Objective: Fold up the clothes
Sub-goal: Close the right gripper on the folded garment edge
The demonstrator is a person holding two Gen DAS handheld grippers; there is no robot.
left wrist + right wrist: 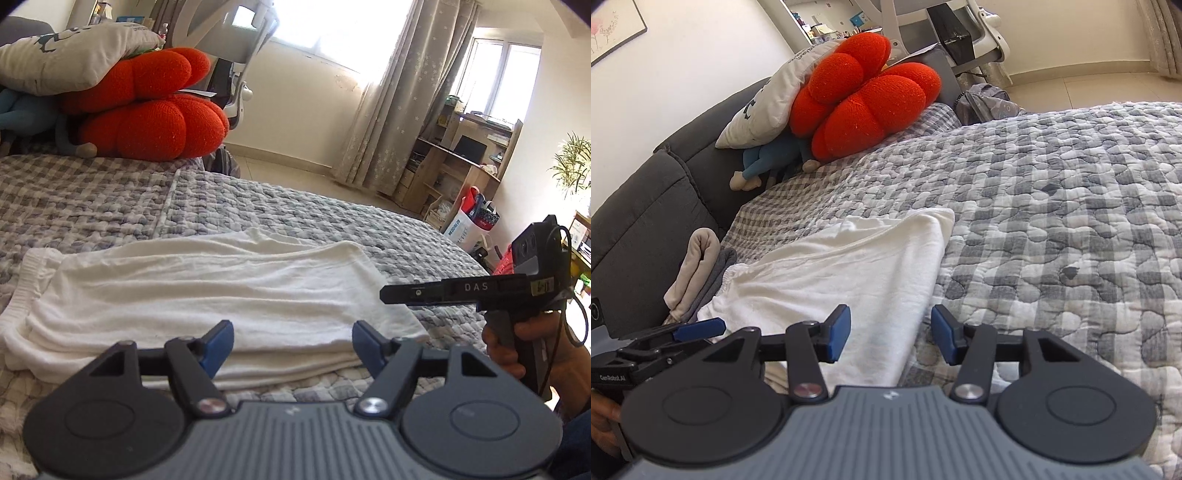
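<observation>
My left gripper [291, 345] stands wide, blue pads apart, nothing between them. My right gripper [890, 338] is parted to a moderate gap and is likewise empty. Neither pad touches cloth.

The white garment [207, 295] lies folded flat on the checked quilt [295, 210], directly ahead of and below the left gripper, its near folded edge just past the pads. Its long axis runs across the left view, from the ribbed hem at the left end to a loose corner at the right. In the right wrist view the same garment runs away from the pads, mostly left of the right gripper, which sits over its near corner where cloth meets quilt.

Judgement: the left gripper faces the middle of the long side; the right is nearer the end. A further fold would call for each to take one end of that long axis (layers look stacked, so a pinch may catch only some).

Red cushions [864, 99] sit well apart at the headboard.
</observation>
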